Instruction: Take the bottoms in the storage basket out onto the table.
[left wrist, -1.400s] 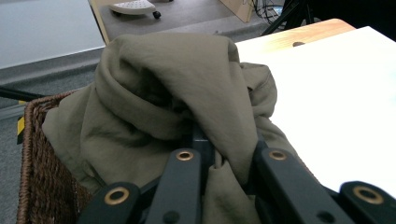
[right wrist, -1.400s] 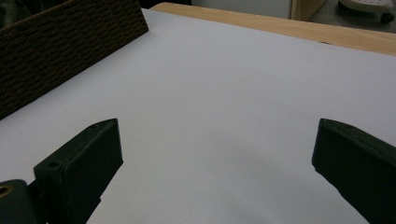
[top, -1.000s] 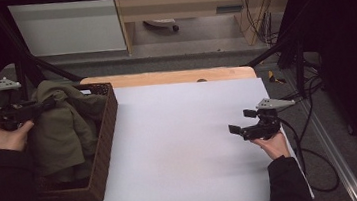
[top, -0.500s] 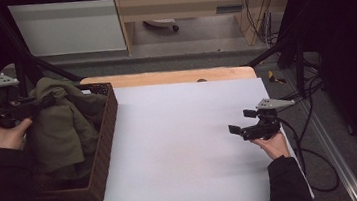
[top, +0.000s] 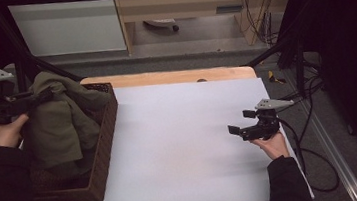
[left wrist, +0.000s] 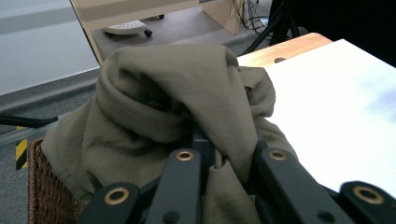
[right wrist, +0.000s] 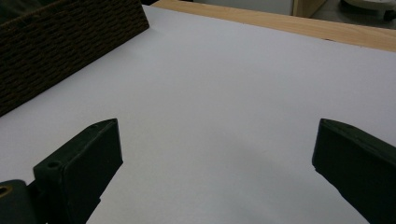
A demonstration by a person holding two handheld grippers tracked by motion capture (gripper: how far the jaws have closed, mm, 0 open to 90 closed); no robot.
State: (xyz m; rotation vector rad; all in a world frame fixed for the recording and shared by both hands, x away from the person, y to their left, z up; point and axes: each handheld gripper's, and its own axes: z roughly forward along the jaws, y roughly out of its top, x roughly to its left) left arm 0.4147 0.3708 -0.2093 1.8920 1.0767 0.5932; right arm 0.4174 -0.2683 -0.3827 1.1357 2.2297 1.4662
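Observation:
An olive-green garment (top: 62, 117) hangs half out of a brown wicker basket (top: 102, 153) at the table's left end. My left gripper (top: 40, 97) is shut on the garment's upper fold and holds it up above the basket. In the left gripper view the cloth (left wrist: 177, 107) bunches over both jaws and hides their tips. My right gripper (top: 235, 127) rests low over the white table top (top: 179, 130) near the right edge, open, with nothing between its jaws. The right gripper view looks across the bare white surface (right wrist: 224, 102) toward the basket's wall (right wrist: 60, 51).
A wooden strip (top: 164, 77) runs along the table's far edge. Black frame bars (top: 21, 56) stand behind the basket. Cables (top: 315, 131) trail over the floor to the right of the table. A white cabinet (top: 68, 26) and a wooden unit stand farther back.
My left gripper has lifted and drawn back to the left with the garment, pulling more cloth up out of the basket. The right gripper has stayed put.

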